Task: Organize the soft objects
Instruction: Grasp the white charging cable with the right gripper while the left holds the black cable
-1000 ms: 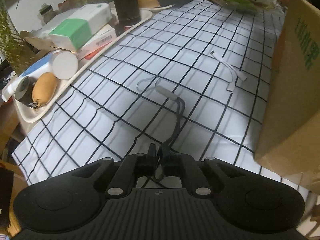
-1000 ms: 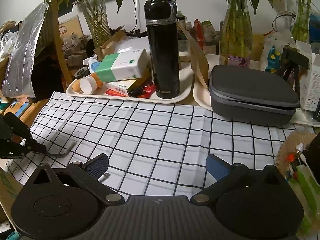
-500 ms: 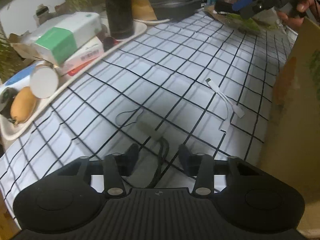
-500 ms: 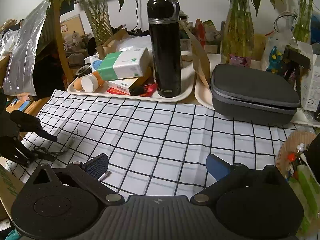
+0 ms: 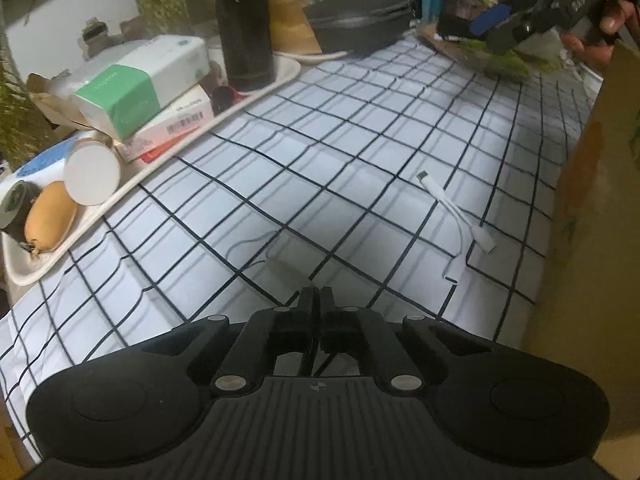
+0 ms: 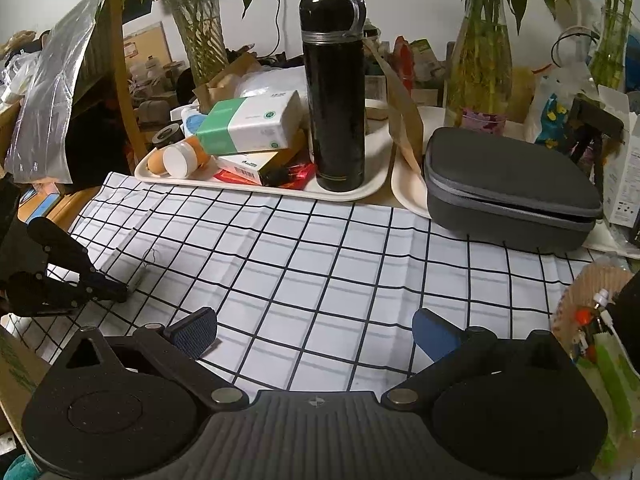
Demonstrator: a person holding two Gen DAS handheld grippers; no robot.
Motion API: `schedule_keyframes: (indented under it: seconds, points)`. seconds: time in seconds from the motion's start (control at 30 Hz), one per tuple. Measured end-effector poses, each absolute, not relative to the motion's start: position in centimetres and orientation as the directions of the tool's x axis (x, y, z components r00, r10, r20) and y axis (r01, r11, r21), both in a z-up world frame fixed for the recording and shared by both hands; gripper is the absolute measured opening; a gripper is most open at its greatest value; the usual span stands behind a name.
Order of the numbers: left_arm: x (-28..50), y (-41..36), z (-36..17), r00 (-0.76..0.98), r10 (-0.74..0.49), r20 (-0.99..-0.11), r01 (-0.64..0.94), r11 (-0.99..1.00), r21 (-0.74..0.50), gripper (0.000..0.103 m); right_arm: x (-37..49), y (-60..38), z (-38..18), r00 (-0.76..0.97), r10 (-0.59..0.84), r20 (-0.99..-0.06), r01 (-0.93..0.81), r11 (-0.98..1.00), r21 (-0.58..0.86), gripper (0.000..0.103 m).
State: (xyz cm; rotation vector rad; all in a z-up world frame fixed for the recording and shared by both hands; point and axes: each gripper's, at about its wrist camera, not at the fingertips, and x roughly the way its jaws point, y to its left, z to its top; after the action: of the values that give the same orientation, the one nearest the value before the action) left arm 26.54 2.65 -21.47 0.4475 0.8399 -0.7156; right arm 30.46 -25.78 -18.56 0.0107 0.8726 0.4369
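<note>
Left wrist: tool (image 5: 316,300) pinches cord (image 5: 310,360) beside box (image 5: 592,240).

We are closing the left tool (image 5: 319,294) again on the black cord (image 5: 308,360), after opening it half a second ago, its tips now sitting right at the grey tag (image 5: 286,270).

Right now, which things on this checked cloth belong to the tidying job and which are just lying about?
Part of the job:
- left gripper, jaws closed on the grey tag with a black strap
- white adapter cable, loose on the cloth
- cardboard box, probably the bin

Lying about:
- black flask
- tissue pack
- grey zip case
- right gripper, open and idle
</note>
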Motion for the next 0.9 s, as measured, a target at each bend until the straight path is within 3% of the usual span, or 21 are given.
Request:
schedule_keyframes:
  seconds: [0.37, 0.9]
  points:
    - [24.3, 3.9, -19.2, 0.553, -0.353, -0.754, 0.640, 0.760, 0.113, 0.003, 31.1, -24.8, -19.3, 0.516, 0.441, -0.734, -0.443, 0.871, 0.212, 0.103]
    - [23.1, 4.1, -21.0, 0.537, -0.264, -0.801, 0.598, 0.789, 0.142, 0.003, 33.8, -19.4, -23.2, 0.275, 0.589, -0.760, -0.729, 0.643, 0.235, 0.101]
